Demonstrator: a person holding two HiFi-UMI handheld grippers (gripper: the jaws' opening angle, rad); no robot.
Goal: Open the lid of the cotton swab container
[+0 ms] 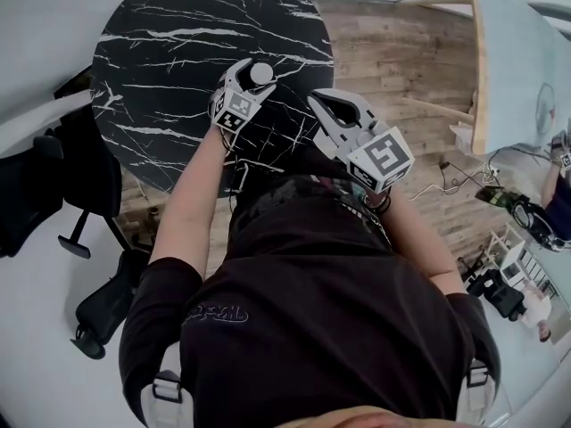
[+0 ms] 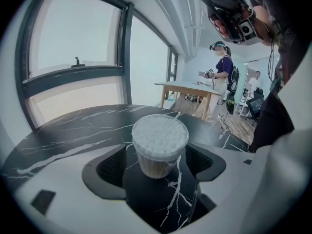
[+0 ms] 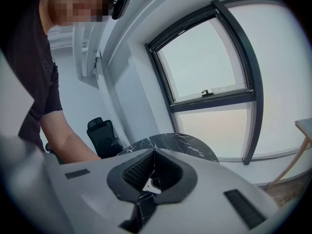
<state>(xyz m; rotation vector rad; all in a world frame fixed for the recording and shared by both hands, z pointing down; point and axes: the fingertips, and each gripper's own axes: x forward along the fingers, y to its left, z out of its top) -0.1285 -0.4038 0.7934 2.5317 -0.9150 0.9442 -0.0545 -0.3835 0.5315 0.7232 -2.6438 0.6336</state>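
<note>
The left gripper's [image 2: 157, 165] ribbed black pads stand spread either side of the container [image 2: 159, 139], not pressing it: a round clear tub packed with white swab heads, upright on the round, white-veined black table [image 2: 73, 130]. The right gripper's [image 3: 154, 156] pads are pressed together, empty. Beyond are a black chair [image 3: 102, 135] and a dark-framed window [image 3: 209, 72].

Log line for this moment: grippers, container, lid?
left gripper: open, astride cotton swab container on black marble table | lid: on | right gripper: shut, empty
</note>
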